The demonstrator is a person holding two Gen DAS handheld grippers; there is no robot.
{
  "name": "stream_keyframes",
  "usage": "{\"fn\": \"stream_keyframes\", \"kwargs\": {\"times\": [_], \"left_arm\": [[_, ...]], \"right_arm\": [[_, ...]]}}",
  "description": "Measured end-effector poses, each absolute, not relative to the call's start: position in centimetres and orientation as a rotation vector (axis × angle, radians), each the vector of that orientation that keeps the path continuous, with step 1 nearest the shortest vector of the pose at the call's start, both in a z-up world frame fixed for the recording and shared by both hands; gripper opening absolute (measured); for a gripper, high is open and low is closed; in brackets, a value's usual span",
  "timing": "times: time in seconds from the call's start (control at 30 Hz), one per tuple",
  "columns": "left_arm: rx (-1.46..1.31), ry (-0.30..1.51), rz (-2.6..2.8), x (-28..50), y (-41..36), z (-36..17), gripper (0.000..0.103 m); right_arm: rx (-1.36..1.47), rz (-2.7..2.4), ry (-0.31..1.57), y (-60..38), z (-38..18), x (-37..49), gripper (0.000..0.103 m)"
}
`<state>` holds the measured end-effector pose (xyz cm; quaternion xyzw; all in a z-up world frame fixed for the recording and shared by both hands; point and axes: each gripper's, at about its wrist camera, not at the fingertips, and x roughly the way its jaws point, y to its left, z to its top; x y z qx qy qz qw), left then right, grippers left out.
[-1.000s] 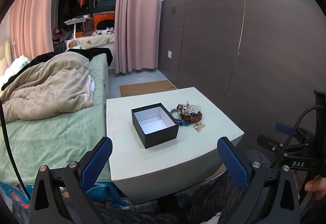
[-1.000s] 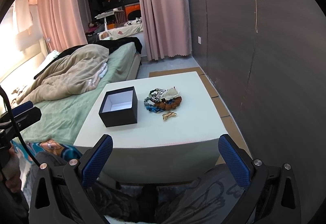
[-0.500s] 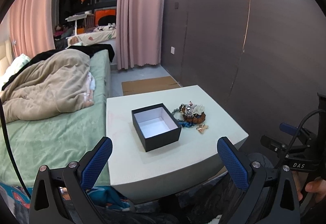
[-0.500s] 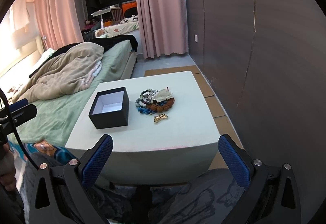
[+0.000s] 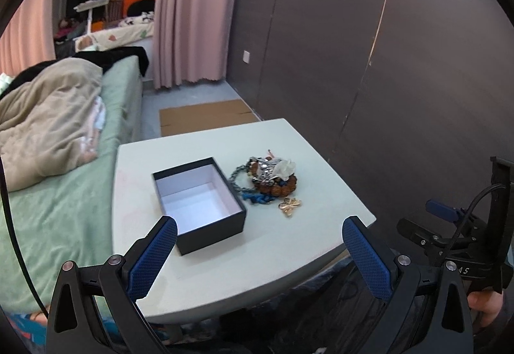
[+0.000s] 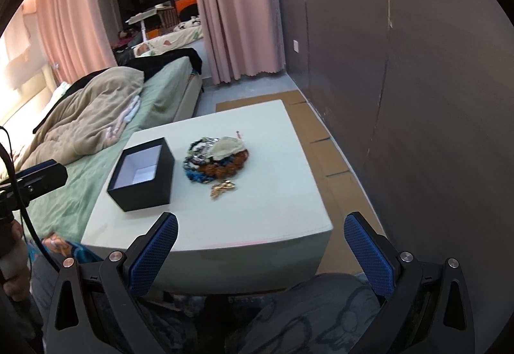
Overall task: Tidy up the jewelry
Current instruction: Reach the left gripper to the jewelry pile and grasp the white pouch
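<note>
An open black box [image 5: 199, 199] with a white inside sits on a white table [image 5: 282, 257]; it also shows in the right wrist view [image 6: 143, 175]. Right of it lies a pile of jewelry [image 5: 270, 177] with brown beads, blue beads and chains, also in the right wrist view [image 6: 218, 158]. A small gold piece [image 5: 289, 205] lies in front of the pile, also in the right wrist view [image 6: 223, 187]. My left gripper [image 5: 259, 254] is open and empty above the table's near edge. My right gripper [image 6: 261, 252] is open and empty, in front of the table.
A bed [image 5: 64, 193] with a beige blanket [image 5: 48, 116] stands left of the table. A dark panelled wall [image 5: 385, 64] runs along the right. Flat cardboard [image 5: 205, 116] lies on the floor behind the table. Pink curtains [image 6: 237, 10] hang at the back.
Both grippers have moved forward toward the table, so the box and jewelry appear larger. Both stay open.
</note>
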<state>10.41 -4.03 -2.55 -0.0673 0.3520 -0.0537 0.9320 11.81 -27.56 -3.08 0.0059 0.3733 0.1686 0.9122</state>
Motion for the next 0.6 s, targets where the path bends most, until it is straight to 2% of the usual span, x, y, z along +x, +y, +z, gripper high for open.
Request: {"fn": "stream_keyframes", "kwargs": {"times": [0.1,0.33,0.6], "left_arm": [[-0.124,0.748,-0.135,12.4,-4.7,-3.2,0.102],[-0.097,0.814,-0.200,16.8,-6.2,-4.4,0.086],[-0.078,0.868,-0.238,21.0,-7.8,-5.8,0.078]], "right_arm": [[0.047,0.338,0.790,-28.6,-3.8,13.1,0.103],[0.101,0.348,0.822,-29.6,-5.1,15.3,0.103],[0.150,0.341,0.855,-30.6,-6.3,17.4,0.102]]}}
